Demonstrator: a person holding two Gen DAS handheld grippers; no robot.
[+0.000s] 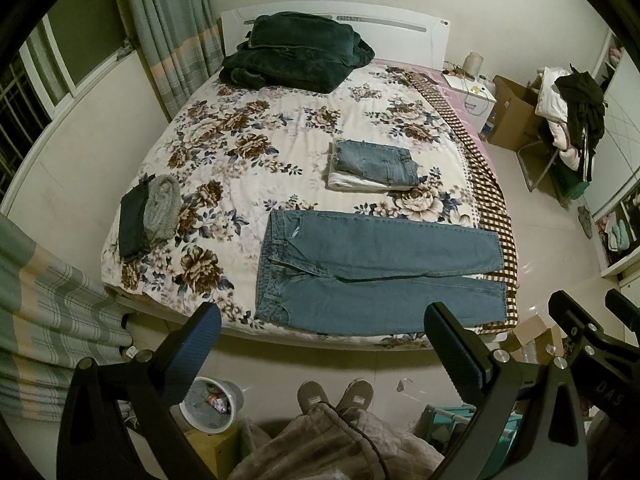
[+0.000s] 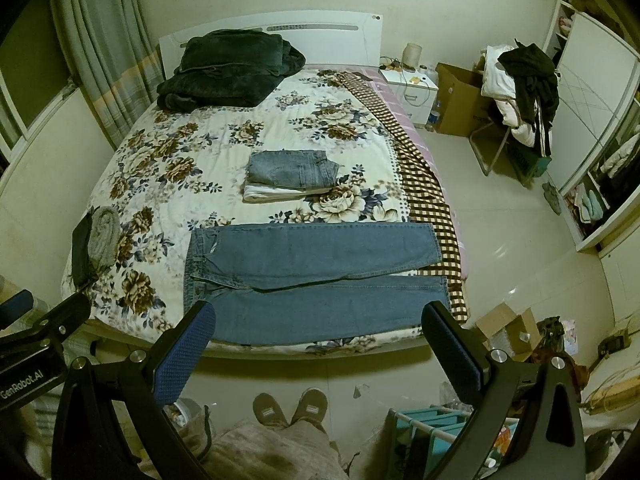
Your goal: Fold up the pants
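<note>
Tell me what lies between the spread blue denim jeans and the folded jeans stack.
Only bare floral quilt separates the spread blue denim jeans from the folded jeans stack; both views show it.

Jeans (image 1: 380, 272) lie flat across the lower middle of the frame on a floral bed (image 1: 248, 140), waist to the left. The left gripper (image 1: 322, 320) hangs at the bottom, jaws wide apart, holding nothing. The right gripper (image 1: 592, 312) shows at lower right, partly cut off.
</note>
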